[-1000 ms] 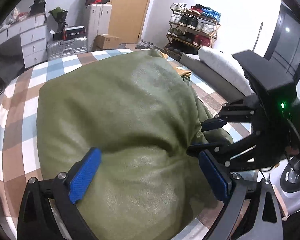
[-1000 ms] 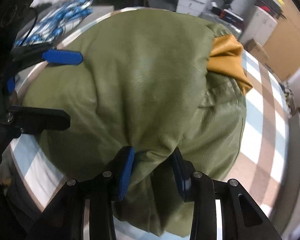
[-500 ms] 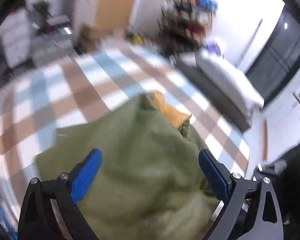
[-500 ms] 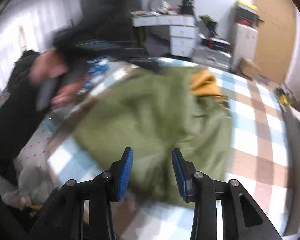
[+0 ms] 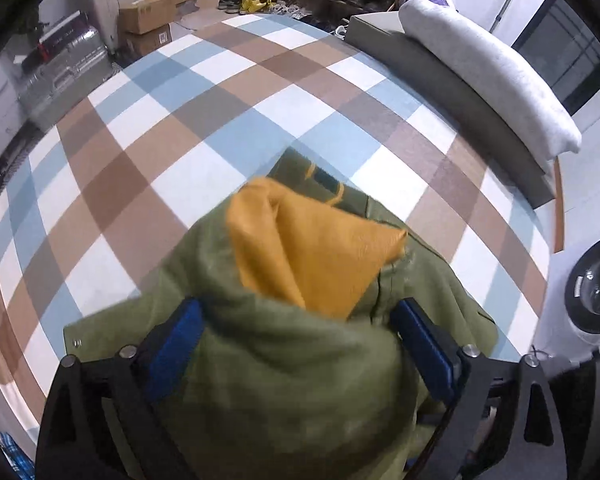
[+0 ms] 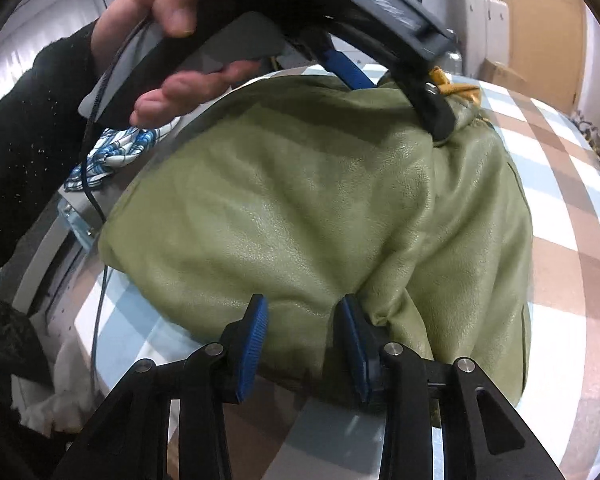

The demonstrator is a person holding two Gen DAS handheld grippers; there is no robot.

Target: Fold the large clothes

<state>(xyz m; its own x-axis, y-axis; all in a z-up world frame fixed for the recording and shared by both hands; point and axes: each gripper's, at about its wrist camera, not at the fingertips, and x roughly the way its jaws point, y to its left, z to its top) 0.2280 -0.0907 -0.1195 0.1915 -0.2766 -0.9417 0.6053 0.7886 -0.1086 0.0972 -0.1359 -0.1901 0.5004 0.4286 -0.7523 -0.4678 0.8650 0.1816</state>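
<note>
An olive green jacket (image 5: pixel 292 380) lies bunched on the checked bed cover (image 5: pixel 180 120), its orange lining (image 5: pixel 316 248) showing at the collar end. My left gripper (image 5: pixel 302 328) points down over that end. Its jaws stand wide and are opening, and the jacket's bulk swells up between the blue pads (image 5: pixel 176 340). In the right wrist view the jacket (image 6: pixel 300 208) fills the middle. My right gripper (image 6: pixel 304 340) is at its near edge, jaws closing on a fold that creases at the right pad (image 6: pixel 354 344). A hand (image 6: pixel 156 4) holds the left gripper's blue pad (image 6: pixel 346 68) over the far end.
A grey bench (image 5: pixel 440 80) with a long white pillow (image 5: pixel 492 68) runs along the bed's far right side. Cardboard boxes (image 5: pixel 146 8) and a silver suitcase (image 5: pixel 68 56) stand beyond the bed. A blue-and-white patterned cloth (image 6: pixel 112 156) lies off the bed's left edge.
My left gripper has travelled from above the jacket's middle to its collar end, where the orange lining now shows. The right view swung up and came back down to the jacket's near edge.
</note>
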